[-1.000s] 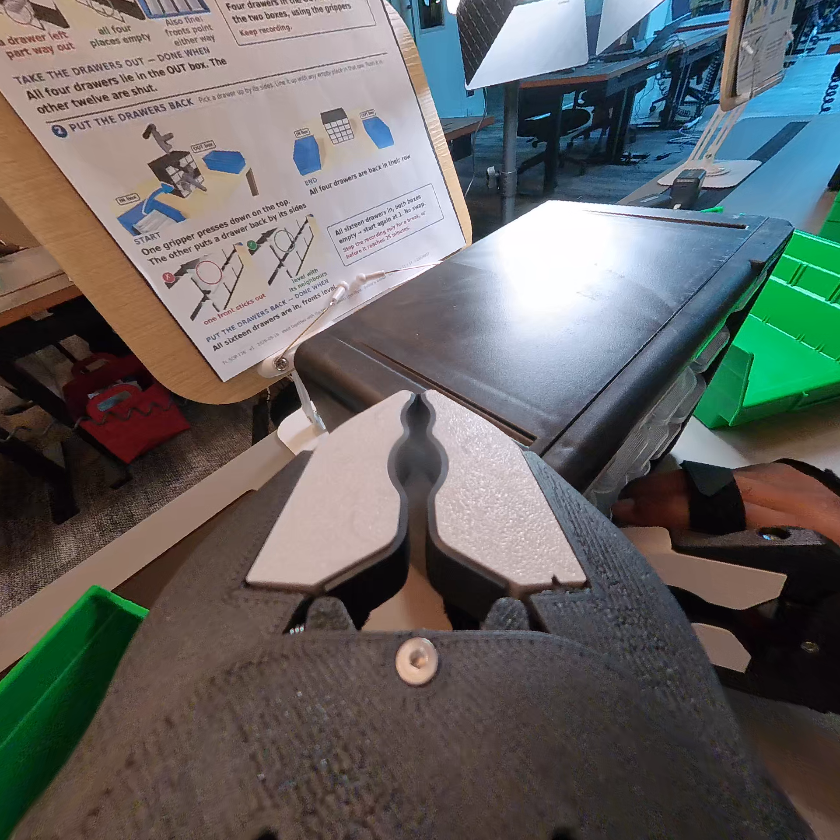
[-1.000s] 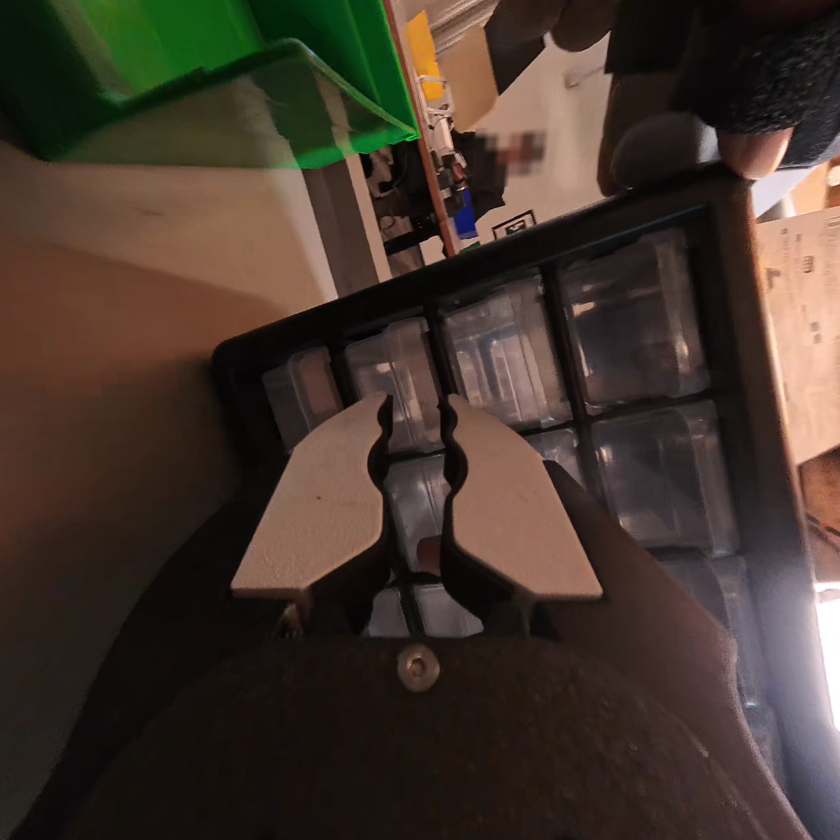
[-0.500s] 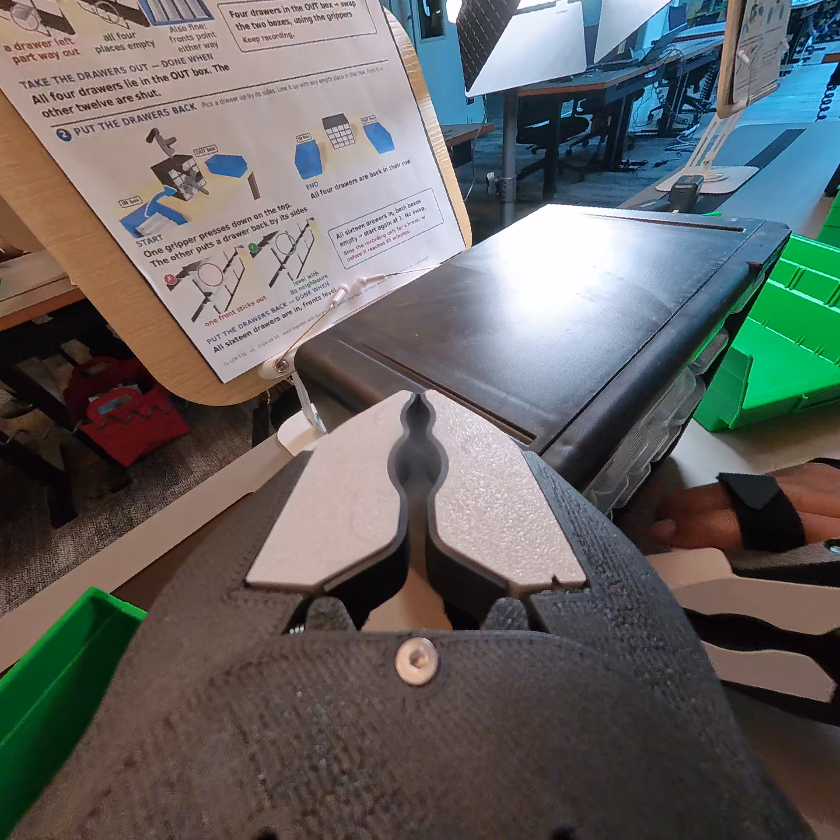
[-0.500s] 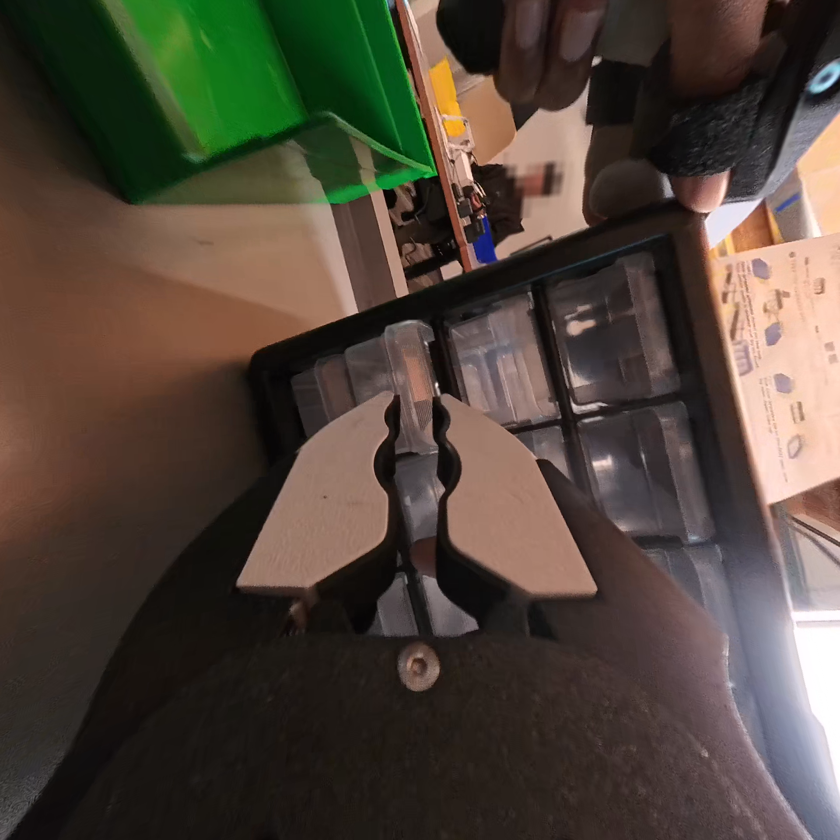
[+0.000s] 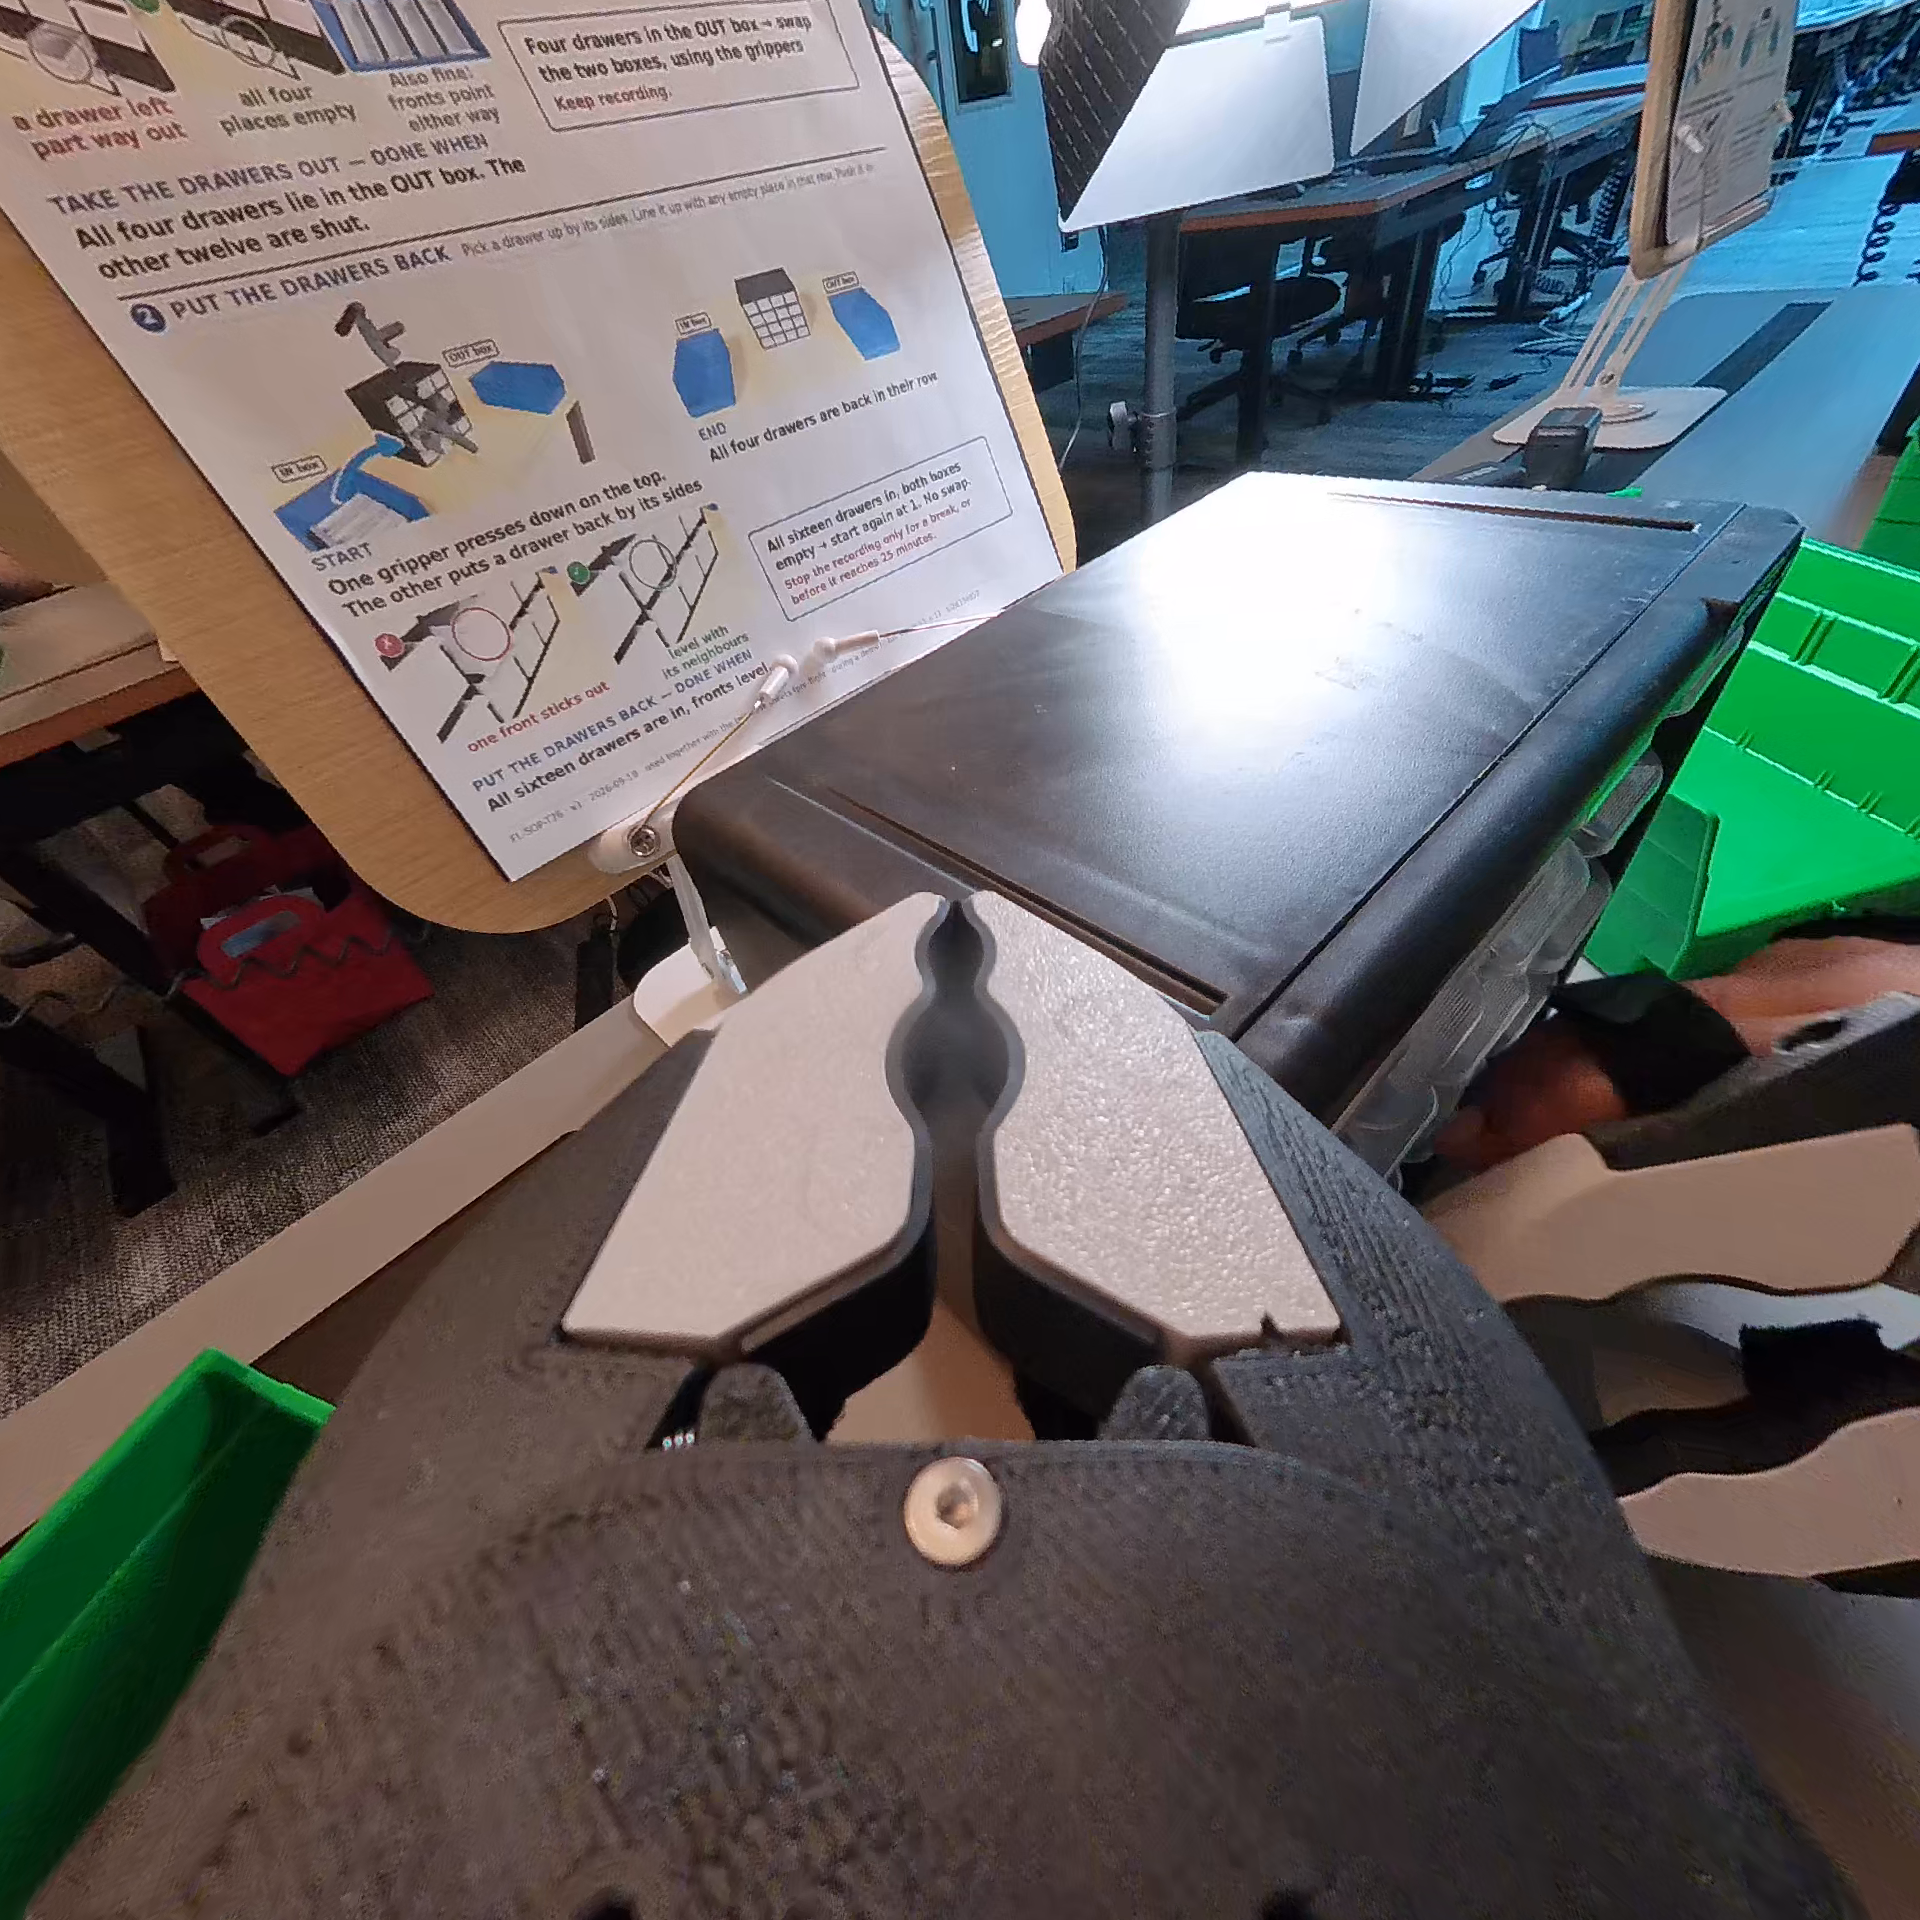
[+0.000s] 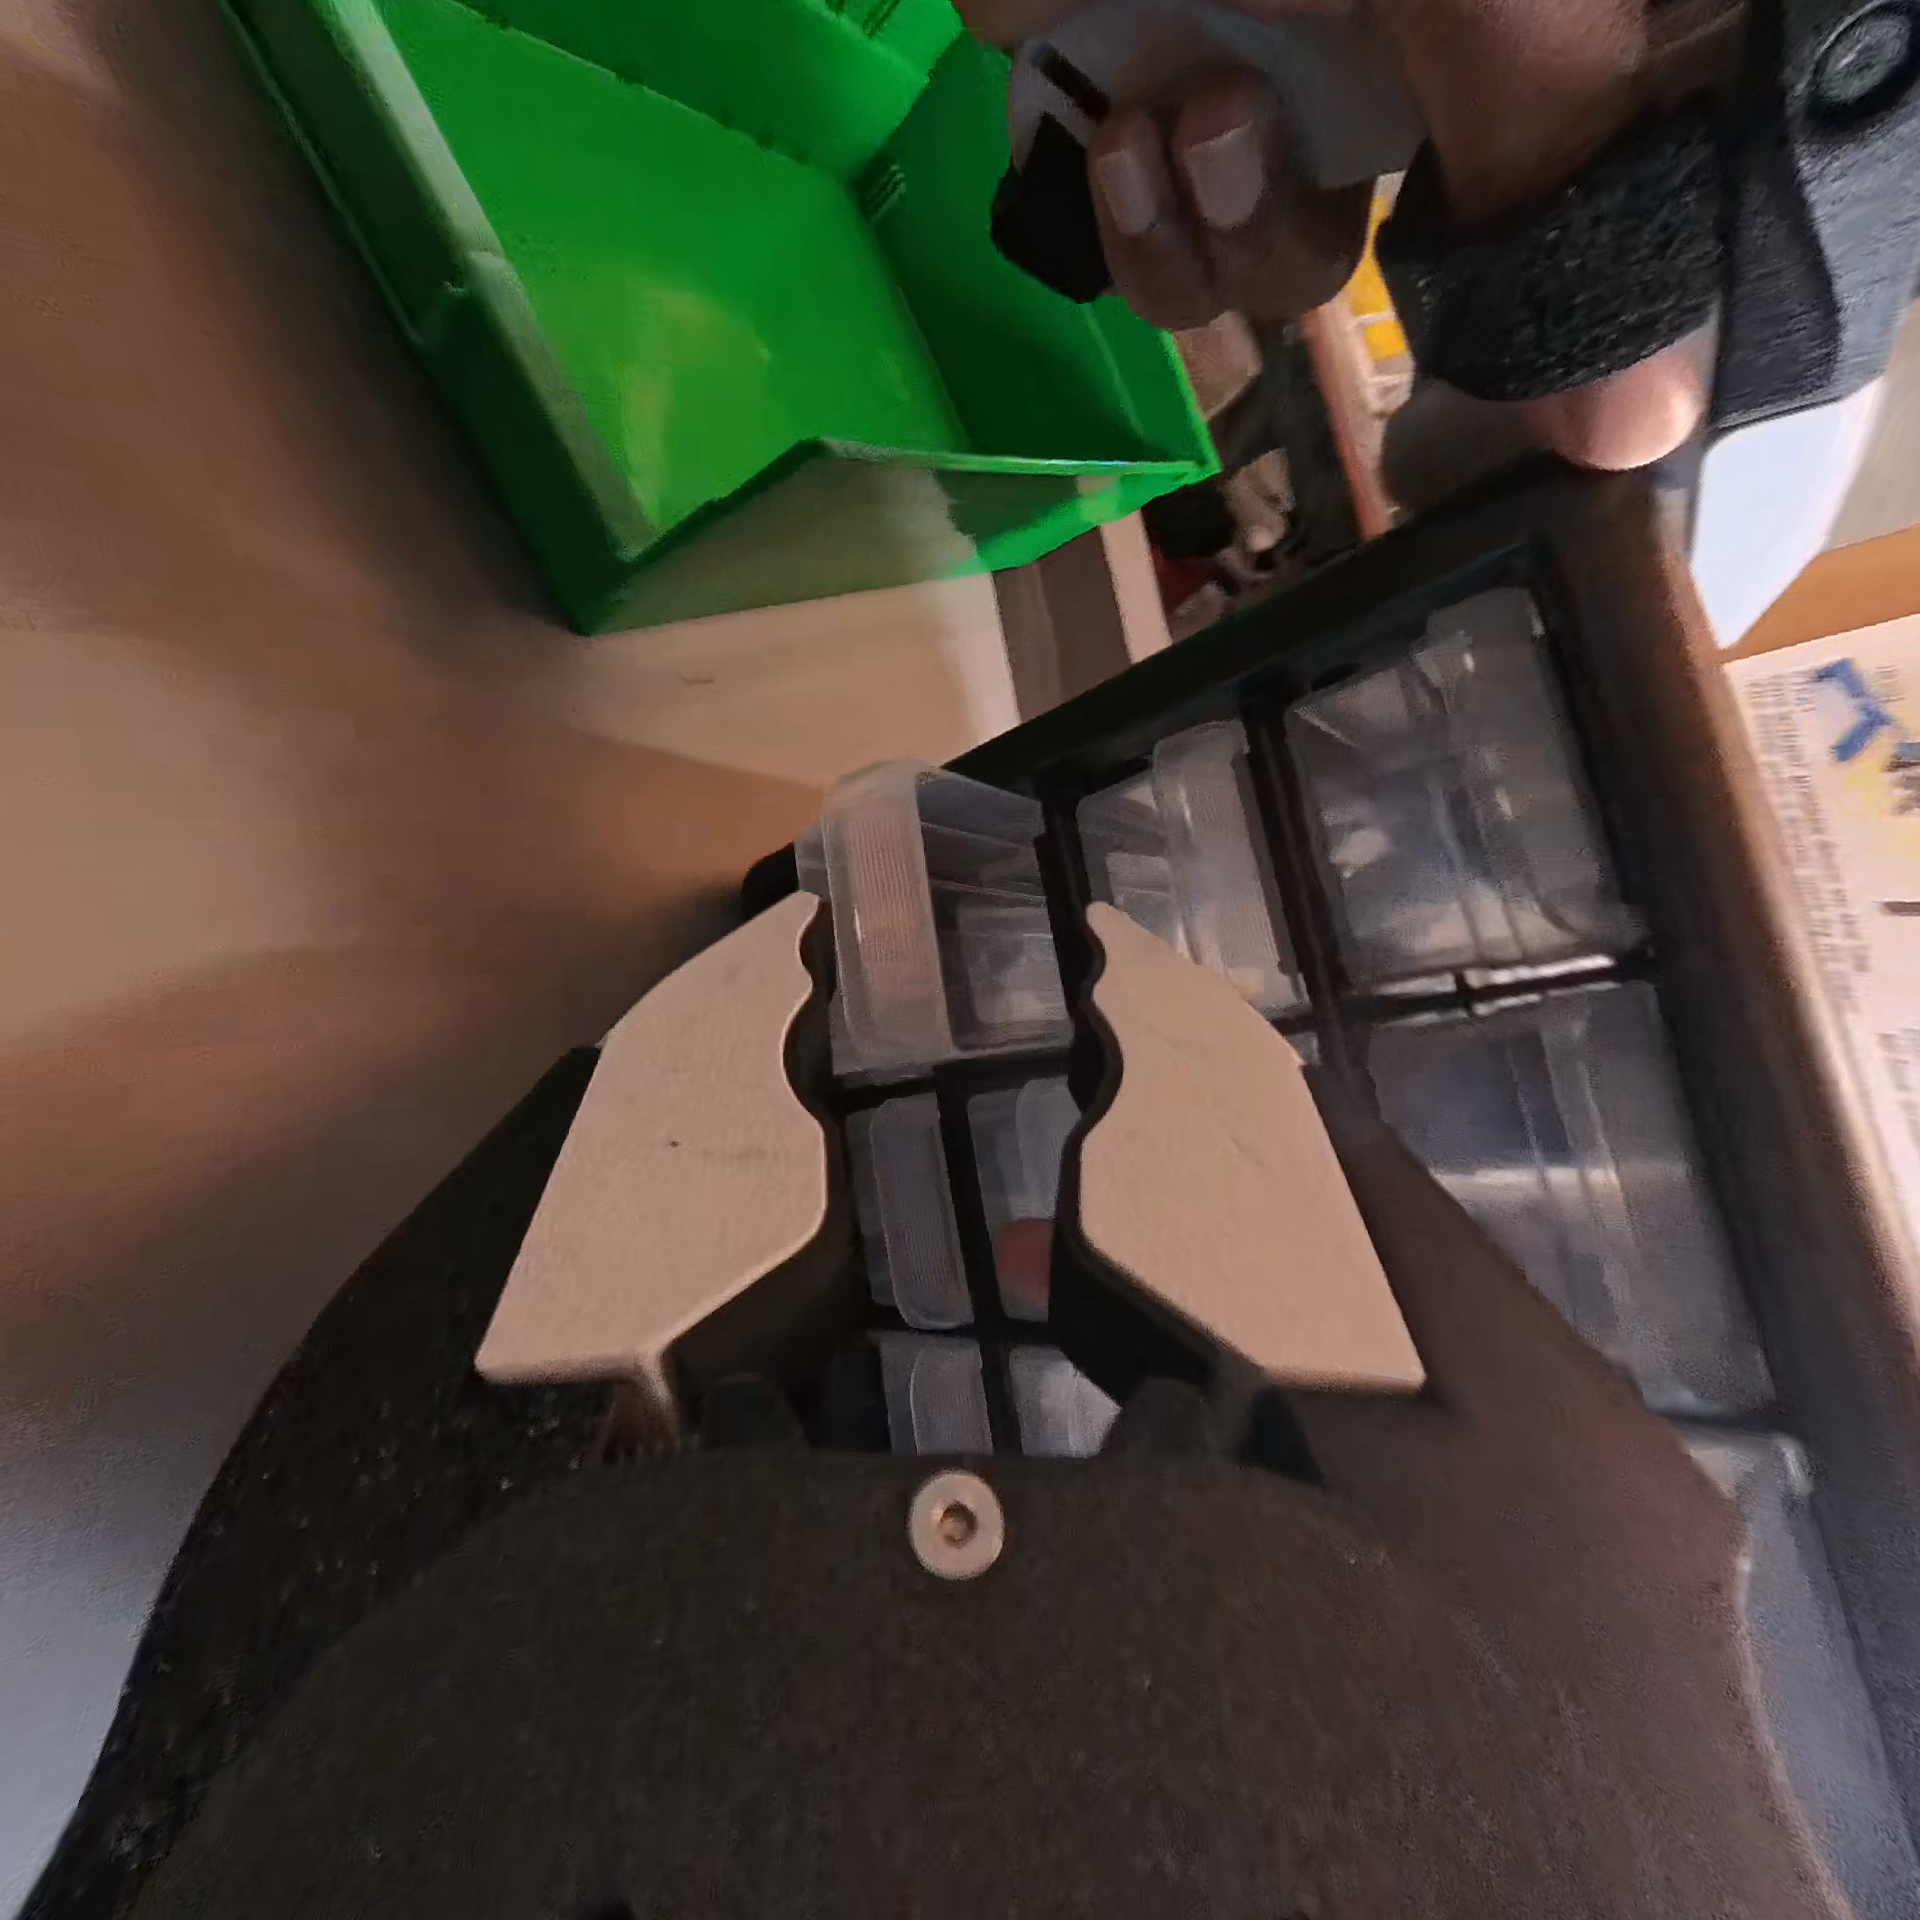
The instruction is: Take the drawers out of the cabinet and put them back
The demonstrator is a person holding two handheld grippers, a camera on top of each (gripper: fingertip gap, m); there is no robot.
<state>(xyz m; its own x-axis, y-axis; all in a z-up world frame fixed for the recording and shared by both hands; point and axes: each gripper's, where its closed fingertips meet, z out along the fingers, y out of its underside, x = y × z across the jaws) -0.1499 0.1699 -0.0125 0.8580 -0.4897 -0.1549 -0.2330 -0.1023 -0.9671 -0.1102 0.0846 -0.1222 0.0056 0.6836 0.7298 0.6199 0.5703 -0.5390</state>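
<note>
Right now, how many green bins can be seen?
2. One green bin sits beyond the black cabinet on the right; another green bin sits at the lower left, also seen in the right wrist view. Others may be hidden.

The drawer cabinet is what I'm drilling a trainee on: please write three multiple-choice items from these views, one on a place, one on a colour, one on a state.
1. Where does the left gripper sit?
A. Over the cabinet's top near corner
B. Inside a bin
C. At a drawer front

2. What colour is the bin beside the cabinet?
A. Blue
B. Green
C. Red

3. How is the right gripper?
A. Shut on nothing
B. Open, fingers either side of a part-out clear drawer
C. Out of view

Answers:
1 A, its closed fingers lie at the black top's corner.
2 B, bright green plastic.
3 B, a wide gap shows, with the drawer front sticking out between the fingers.
</note>
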